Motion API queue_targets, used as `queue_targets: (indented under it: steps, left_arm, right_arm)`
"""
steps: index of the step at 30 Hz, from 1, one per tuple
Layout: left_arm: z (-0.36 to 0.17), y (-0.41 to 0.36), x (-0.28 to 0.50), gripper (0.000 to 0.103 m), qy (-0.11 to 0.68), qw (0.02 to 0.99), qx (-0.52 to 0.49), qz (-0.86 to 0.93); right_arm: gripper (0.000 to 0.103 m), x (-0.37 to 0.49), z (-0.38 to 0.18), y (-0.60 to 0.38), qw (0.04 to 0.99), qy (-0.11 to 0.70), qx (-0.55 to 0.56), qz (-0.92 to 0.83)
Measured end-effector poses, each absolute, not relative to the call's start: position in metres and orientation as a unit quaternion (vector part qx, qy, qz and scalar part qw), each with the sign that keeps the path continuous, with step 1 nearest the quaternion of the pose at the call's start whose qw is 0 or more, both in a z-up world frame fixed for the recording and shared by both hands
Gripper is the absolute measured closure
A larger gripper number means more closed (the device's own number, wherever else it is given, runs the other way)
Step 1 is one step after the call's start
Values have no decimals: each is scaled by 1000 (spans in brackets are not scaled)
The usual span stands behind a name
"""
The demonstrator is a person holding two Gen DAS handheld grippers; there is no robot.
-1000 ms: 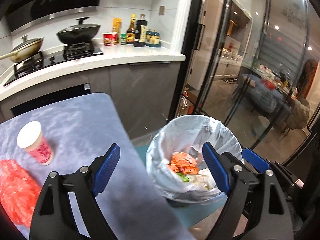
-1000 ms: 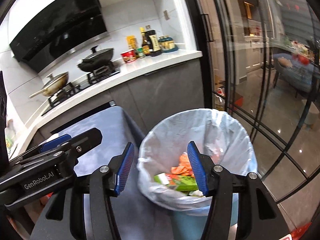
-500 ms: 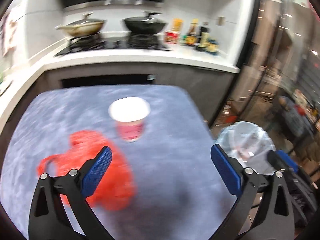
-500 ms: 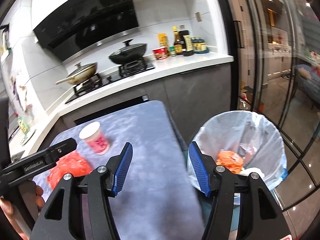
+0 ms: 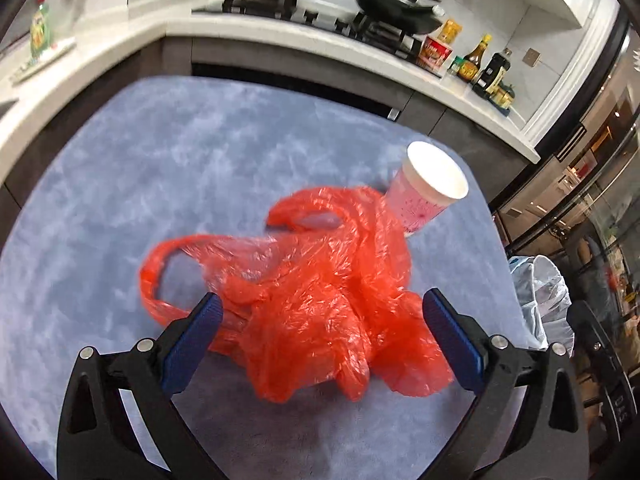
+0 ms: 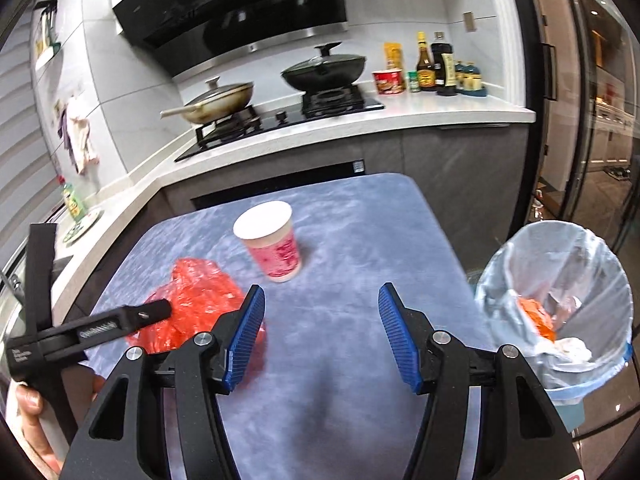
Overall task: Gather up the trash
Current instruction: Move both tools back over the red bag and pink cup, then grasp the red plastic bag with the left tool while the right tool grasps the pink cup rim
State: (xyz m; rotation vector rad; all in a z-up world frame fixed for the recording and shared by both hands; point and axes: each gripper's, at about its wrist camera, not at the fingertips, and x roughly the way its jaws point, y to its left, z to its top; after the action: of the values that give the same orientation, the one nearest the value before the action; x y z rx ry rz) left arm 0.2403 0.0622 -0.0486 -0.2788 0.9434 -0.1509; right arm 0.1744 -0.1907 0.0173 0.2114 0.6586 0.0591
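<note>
**Both grippers spread wide over the table, red bag between the left one's fingers**

Left wrist view: the left gripper (image 5: 322, 326) is spread wide, its two blue pads far apart and gripping nothing. A crumpled red plastic bag (image 5: 320, 292) lies on the blue-grey table (image 5: 120, 184) directly ahead, its bulk sitting between the two fingers; whether the pads touch the film cannot be told. One bag handle loops out ahead and to the left of the left finger. Beyond the bag, ahead and to the right, a paper cup (image 5: 426, 188) with a pink printed wall and white rim stands touching or just behind the bag's far edge. Off the table edge to the far right, past the right finger, a trash bin (image 5: 540, 296) lined with clear film shows only partly. A kitchen counter (image 5: 280, 36) with pans and bottles runs across the background.

Right wrist view: the right gripper (image 6: 322, 332) is likewise released, fingers well apart with only bare table between them. The paper cup (image 6: 274, 240) stands upright ahead, slightly left of centre. The red plastic bag (image 6: 192, 304) lies to the left, just beside the left finger, with the left gripper (image 6: 120, 322) reaching over it. The trash bin (image 6: 560, 300) stands to the right beside the table, already holding orange and white litter.
</note>
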Motion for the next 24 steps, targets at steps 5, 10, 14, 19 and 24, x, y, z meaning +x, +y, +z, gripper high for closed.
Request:
queue_targets:
  steps: [5,10,14,19,24]
  left_arm:
    - [-74,54,256,8,481,864,-135,-70]
    - [-89,53,262,30,498,850,-153,-83]
    - [-96,55,260,55,506,844,-154,-89]
    - [-96,59,255,77,504,846,-146,-93]
    - [-94,63,252,81,503,847,-142,-101]
  right_arm:
    - [45,195,10,-174,935,337,100,43]
    - [45,219,3,-162,932,346,98,52]
    - [45,240,4,-151,933,344,86,57]
    - [45,271,6,-142,937,338,72,55]
    - [47,302,3,-140,936,343,70,47]
